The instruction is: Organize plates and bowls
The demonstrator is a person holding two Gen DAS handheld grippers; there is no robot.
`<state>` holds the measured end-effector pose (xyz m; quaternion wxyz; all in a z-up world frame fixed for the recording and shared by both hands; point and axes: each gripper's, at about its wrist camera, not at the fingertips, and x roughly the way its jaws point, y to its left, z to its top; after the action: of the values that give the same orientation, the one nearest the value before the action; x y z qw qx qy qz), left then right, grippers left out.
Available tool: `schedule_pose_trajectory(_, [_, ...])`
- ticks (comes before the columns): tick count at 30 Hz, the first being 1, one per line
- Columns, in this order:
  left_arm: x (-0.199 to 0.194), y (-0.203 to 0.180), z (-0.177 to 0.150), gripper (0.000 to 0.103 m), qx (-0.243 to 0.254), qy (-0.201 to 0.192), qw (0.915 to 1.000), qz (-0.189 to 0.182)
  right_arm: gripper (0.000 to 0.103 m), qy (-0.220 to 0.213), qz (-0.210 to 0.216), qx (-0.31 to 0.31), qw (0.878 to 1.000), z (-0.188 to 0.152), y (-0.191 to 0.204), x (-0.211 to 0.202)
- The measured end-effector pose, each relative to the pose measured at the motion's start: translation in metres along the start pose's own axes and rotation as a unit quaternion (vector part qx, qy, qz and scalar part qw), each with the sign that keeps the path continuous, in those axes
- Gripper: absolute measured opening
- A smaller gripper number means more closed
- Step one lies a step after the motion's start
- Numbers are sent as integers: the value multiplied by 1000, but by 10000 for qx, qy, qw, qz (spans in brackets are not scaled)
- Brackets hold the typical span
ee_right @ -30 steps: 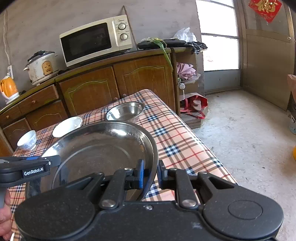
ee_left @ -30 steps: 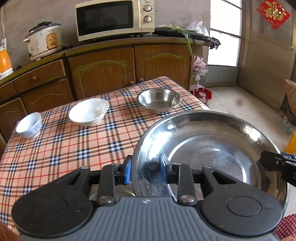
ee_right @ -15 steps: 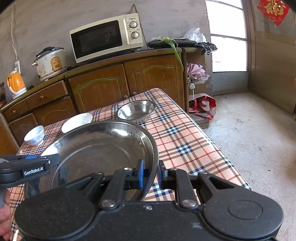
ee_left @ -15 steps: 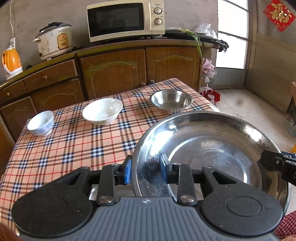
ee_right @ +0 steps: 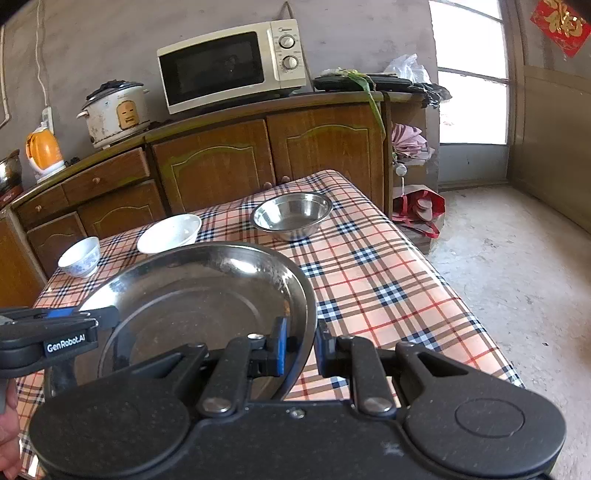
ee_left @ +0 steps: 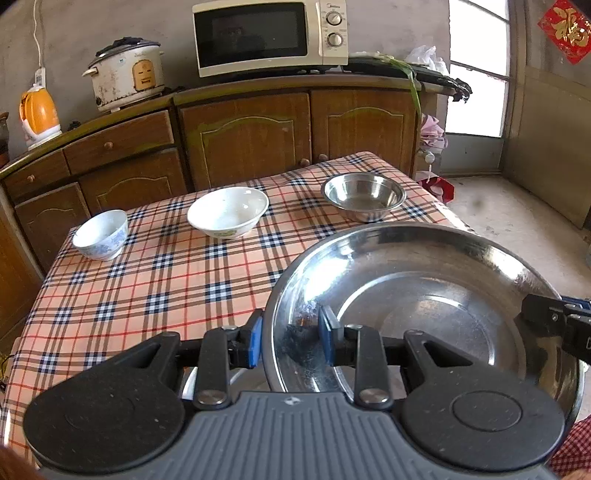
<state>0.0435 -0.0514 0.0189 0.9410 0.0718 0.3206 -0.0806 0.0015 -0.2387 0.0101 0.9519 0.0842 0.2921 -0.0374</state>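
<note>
A large steel basin [ee_left: 436, 295] [ee_right: 207, 295] hangs above the near end of the checked table [ee_left: 155, 288]. My left gripper [ee_left: 291, 341] is shut on its left rim, and my right gripper [ee_right: 300, 345] is shut on its right rim. Each gripper shows at the edge of the other's view. Farther back on the cloth stand a small steel bowl [ee_left: 364, 195] [ee_right: 292, 214], a white bowl [ee_left: 228, 211] [ee_right: 170, 229] and a small blue-patterned bowl [ee_left: 100, 234] [ee_right: 79, 256], all upright and apart. Under the basin, part of another white dish [ee_left: 192, 386] peeks out.
Brown cabinets [ee_left: 243, 136] run behind the table, bearing a microwave [ee_left: 269, 35], a rice cooker [ee_left: 127, 74] and an orange kettle [ee_left: 38, 112]. Bare concrete floor [ee_right: 517, 266] lies to the right, with a red bag [ee_right: 417, 210] beside the cabinet.
Both grippers have carried the basin across, so the table and cabinets have slid rightward in the views. The grip on both rims is unchanged.
</note>
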Motion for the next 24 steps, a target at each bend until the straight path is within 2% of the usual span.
schedule_pose_trajectory(24, [-11,30,-10,31,-122,-34,9994,332,21,38,312,-268,9991,-1,33,5])
